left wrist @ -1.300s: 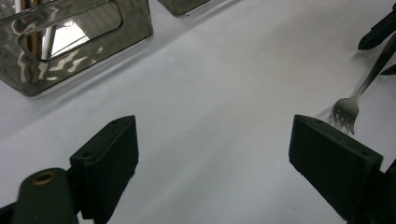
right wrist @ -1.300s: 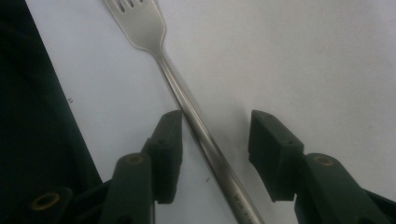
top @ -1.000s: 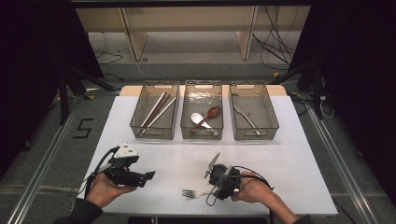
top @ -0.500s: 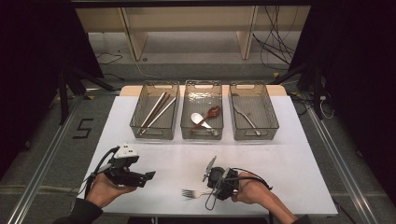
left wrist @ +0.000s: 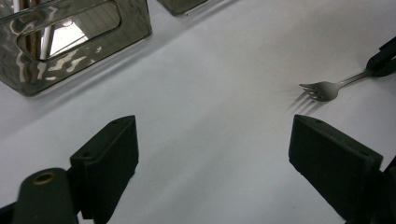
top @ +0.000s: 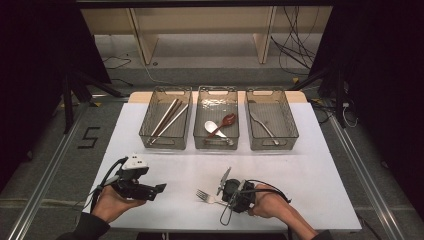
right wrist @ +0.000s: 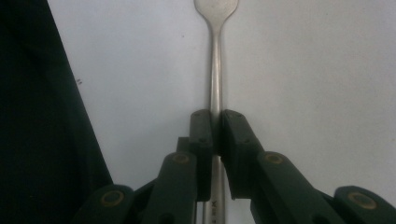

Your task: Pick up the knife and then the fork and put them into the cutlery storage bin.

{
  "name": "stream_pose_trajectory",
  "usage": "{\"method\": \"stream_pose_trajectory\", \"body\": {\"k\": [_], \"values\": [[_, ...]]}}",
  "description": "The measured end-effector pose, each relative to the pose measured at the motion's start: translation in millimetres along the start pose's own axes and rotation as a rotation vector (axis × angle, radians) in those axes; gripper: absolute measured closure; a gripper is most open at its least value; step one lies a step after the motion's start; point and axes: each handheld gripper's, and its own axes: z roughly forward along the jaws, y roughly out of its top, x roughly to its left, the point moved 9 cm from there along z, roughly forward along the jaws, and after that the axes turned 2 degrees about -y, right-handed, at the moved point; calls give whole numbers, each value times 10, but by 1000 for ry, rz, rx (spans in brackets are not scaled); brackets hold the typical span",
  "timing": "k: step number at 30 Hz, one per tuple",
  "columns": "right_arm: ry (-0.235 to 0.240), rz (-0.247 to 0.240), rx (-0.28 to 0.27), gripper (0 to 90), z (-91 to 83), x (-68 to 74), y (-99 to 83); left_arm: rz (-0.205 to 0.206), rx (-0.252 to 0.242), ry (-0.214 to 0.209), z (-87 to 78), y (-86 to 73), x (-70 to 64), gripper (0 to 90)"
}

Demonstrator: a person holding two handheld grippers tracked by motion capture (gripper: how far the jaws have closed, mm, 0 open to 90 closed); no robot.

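A metal fork [top: 202,195] lies near the table's front edge with its tines pointing left. My right gripper [top: 220,198] is shut on its handle, and the right gripper view shows both jaws pressed on the fork's shaft [right wrist: 215,70] at the right gripper [right wrist: 215,125]. In the left gripper view the fork [left wrist: 322,89] throws a shadow below its tines, so its head seems slightly off the table. My left gripper [top: 160,188] is held at the front left with its jaws wide apart; nothing sits between them at the left gripper [left wrist: 212,135].
Three clear bins stand in a row at the back: the left bin [top: 150,131] with chopsticks [top: 169,118], the middle bin [top: 216,143] with a white and a reddish spoon, the right bin [top: 291,125] with one metal utensil. The white table [top: 310,175] ends near my hands.
The fork's head has shifted a little away from the front edge with the right gripper shut on it. The left gripper has stayed put.
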Motion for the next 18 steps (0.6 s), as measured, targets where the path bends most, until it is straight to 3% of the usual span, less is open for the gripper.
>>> {"method": "stream_pose_trajectory", "body": {"k": [5, 9, 18], "values": [[3, 5, -11, 835, -38, -25, -12, -4, -2, 0, 1, 1, -4, 155], [-9, 44, -41, 834, -97, -81, -12, -2, -2, 1, 1, 1, 0, 155], [-27, 73, -87, 834, -181, -219, -40, -2, -3, 2, 0, 3, -1, 155]]}}
